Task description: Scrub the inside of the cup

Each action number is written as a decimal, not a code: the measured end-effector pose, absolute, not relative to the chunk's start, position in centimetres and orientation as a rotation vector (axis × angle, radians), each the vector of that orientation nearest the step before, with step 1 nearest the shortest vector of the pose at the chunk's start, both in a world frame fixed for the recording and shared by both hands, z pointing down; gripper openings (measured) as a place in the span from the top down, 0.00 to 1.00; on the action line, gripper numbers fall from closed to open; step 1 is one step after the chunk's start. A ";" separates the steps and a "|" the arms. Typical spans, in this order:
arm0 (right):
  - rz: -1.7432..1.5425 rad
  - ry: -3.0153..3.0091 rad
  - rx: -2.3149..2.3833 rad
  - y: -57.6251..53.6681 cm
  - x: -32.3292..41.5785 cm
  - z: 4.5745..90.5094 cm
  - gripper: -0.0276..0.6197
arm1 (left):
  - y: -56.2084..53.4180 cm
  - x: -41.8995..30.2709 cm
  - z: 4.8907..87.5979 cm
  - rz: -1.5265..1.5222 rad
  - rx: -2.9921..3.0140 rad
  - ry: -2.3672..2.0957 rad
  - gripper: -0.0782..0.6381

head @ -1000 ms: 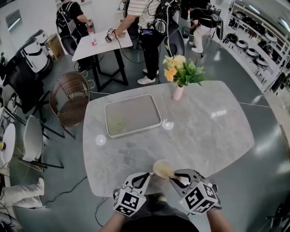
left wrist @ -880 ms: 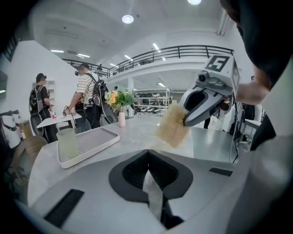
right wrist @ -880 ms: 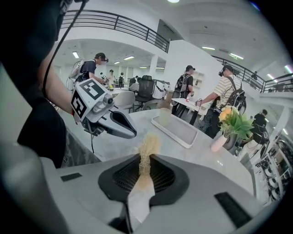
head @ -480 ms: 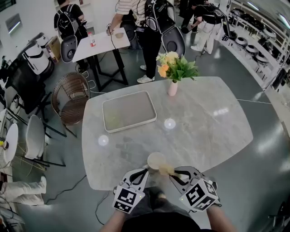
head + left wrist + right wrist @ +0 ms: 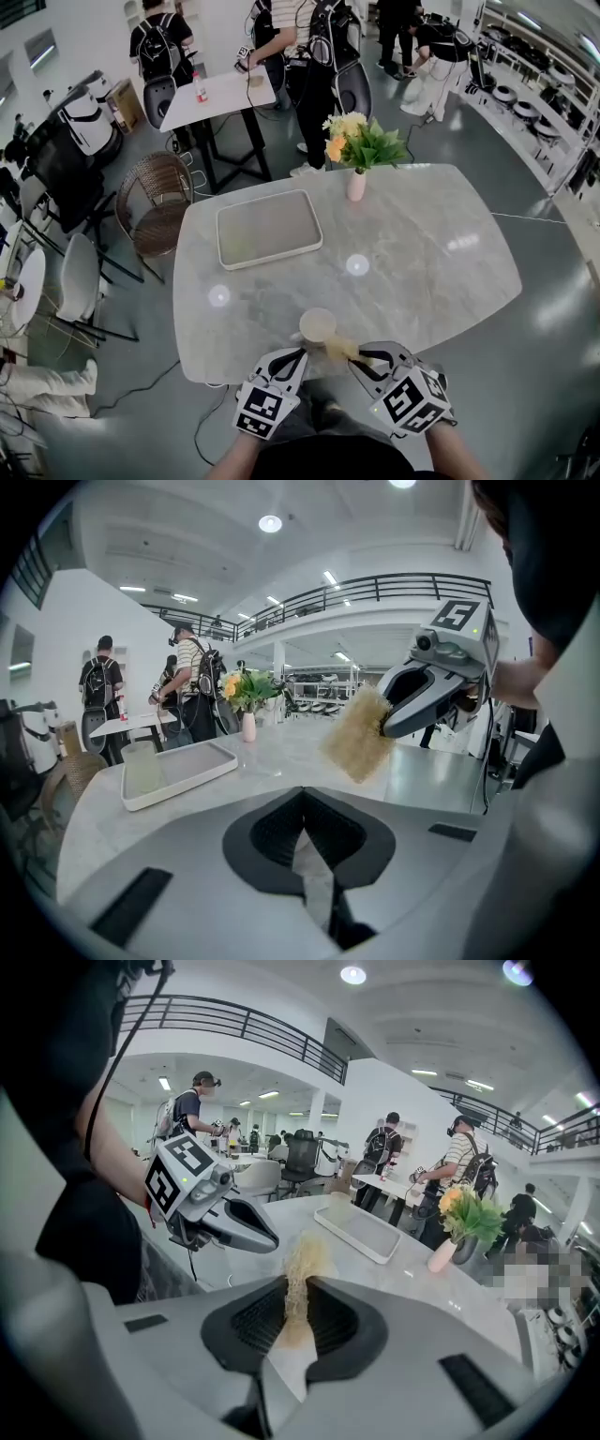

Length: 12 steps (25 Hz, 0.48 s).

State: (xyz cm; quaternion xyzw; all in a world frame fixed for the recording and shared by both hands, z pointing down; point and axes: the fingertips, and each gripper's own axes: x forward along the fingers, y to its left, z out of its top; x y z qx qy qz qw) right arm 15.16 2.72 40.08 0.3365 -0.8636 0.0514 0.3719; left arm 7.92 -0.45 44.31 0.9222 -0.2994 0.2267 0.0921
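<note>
Marble-grey table [image 5: 422, 272] fills the head view. Low in the centre, the pale cup [image 5: 317, 324] sits at the tips of the left gripper [image 5: 298, 354], and the yellowish sponge [image 5: 343, 350] lies just right of it, in the right gripper [image 5: 361, 356]. In the left gripper view, the jaws are clenched on a thin pale wall, seemingly the cup's, with the sponge at upper right. In the right gripper view, the jaws are clamped on the sponge at centre frame.

The table [image 5: 431, 262] lies bare across its middle and whole right side, open from the near and right edges. A tray [image 5: 272, 225] fills the far left part; a flower vase [image 5: 356, 185] stands at the far edge. At the near edge, the cup [image 5: 317, 325] and sponge [image 5: 343, 351] fill the gap between the left gripper [image 5: 298, 354] and right gripper [image 5: 362, 357].
</note>
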 end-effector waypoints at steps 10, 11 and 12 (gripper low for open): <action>0.116 -2.231 0.887 4.5 16.0 39.6 0.86 | 0.7 8.9 43.7 0.674 2.754 -0.907 0.87; 0.118 -2.232 0.892 4.6 16.2 39.6 0.86 | 0.8 9.1 43.6 0.677 2.758 -0.903 0.87; 0.120 -2.234 0.897 4.8 16.3 39.6 0.86 | 1.0 9.3 43.6 0.679 2.763 -0.899 0.87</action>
